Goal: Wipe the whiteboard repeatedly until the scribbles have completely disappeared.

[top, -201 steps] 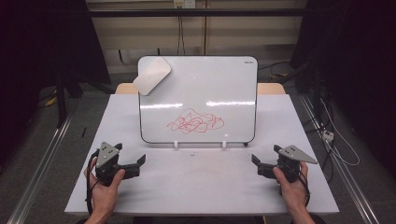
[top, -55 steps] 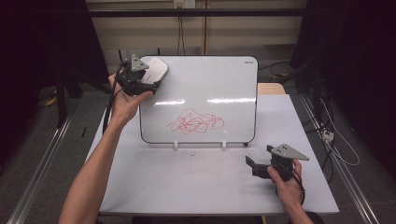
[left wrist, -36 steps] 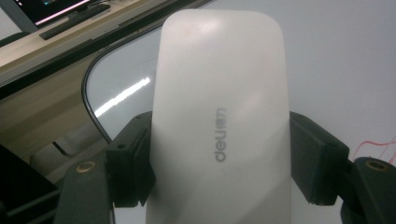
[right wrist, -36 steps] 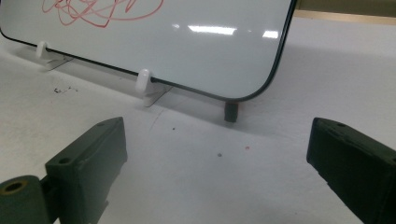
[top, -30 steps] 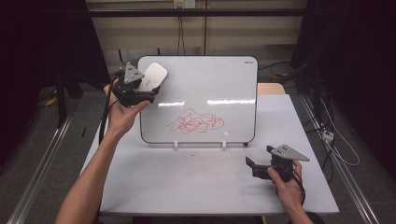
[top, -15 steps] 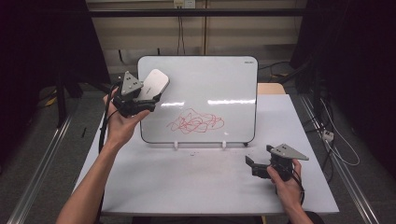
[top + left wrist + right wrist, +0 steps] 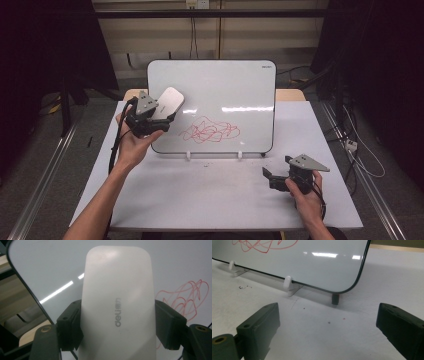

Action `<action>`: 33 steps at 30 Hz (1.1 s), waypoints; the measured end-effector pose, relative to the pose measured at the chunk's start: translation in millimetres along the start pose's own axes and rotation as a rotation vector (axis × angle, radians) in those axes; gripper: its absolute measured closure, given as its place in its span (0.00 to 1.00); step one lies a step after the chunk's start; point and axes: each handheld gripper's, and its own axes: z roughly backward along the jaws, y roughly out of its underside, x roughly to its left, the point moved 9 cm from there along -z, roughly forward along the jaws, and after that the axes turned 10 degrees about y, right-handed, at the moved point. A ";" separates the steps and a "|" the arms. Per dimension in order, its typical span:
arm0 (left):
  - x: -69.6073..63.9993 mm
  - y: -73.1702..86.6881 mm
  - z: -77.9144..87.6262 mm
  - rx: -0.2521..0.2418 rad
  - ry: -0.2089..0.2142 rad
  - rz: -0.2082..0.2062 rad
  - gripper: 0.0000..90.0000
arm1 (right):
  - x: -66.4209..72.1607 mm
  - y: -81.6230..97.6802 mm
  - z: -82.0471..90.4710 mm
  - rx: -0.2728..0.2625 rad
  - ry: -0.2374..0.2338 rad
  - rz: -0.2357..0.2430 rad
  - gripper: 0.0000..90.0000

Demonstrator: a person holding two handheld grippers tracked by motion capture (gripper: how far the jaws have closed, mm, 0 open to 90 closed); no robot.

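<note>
Glossy whiteboard [image 7: 220, 95], smooth matt, probably plastic eraser [image 7: 117, 307], matt white table [image 7: 200, 195].

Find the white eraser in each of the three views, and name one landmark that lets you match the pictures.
High view: the white eraser is left of centre, against the whiteboard's left edge, held in the left gripper.
Left gripper view: the eraser stands in the centre, clamped between the two black jaws.
Right gripper view: not in it.
Shared landmark: the red scribble on the whiteboard.
</note>
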 end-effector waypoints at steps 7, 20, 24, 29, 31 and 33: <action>-4.4 7.5 -5.1 0.017 -0.009 -0.012 0.34 | -0.2 0.0 2.0 -0.006 -0.001 0.001 0.06; -19.4 14.0 -21.6 0.059 -0.012 -0.084 0.34 | 0.6 -0.5 2.1 -0.006 -0.003 -0.001 0.06; -22.0 15.6 -27.6 0.070 -0.013 -0.098 0.34 | 0.7 -0.5 2.0 -0.007 -0.004 0.000 0.06; -19.9 20.4 -34.3 0.075 -0.014 -0.095 0.34 | 0.4 -0.2 2.1 -0.006 -0.006 -0.002 0.06; -19.4 22.4 -36.0 0.080 -0.014 -0.100 0.34 | 0.5 0.1 1.9 -0.003 -0.006 0.001 0.06; -19.9 24.3 -38.1 0.088 -0.020 -0.116 0.34 | 0.8 0.0 1.8 -0.005 -0.007 0.003 0.06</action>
